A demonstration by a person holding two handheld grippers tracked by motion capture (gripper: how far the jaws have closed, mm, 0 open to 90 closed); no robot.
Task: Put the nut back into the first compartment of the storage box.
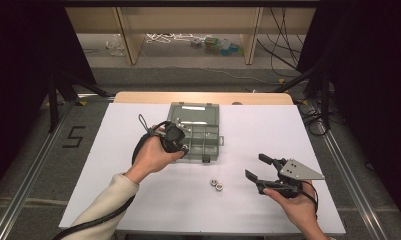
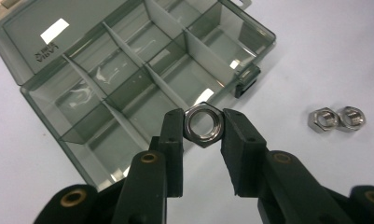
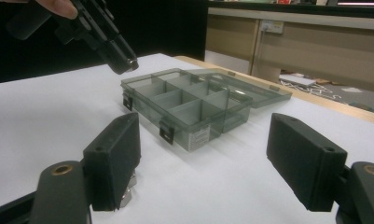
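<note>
1. Pinching a steel nut [image 2: 202, 124] across its flats, the left tool [image 2: 202, 135] hangs over the organizer box [image 2: 82, 100], near its front edge.
2. Right tool [image 1: 260, 167] gapes wide, holding nothing.
3. Nut looks rigid, smooth, likely slippery.

My table [image 1: 268, 210] has a white top with a bare wooden strip along its far edge. Beyond it I see grey floor [image 1: 188, 75], a pale wooden shelf frame [image 1: 130, 40] and loose cables [image 1: 283, 45]. Black curtains [image 1: 23, 75] hang at both sides. A "5" [image 1: 74, 136] marks the floor left of me.
</note>
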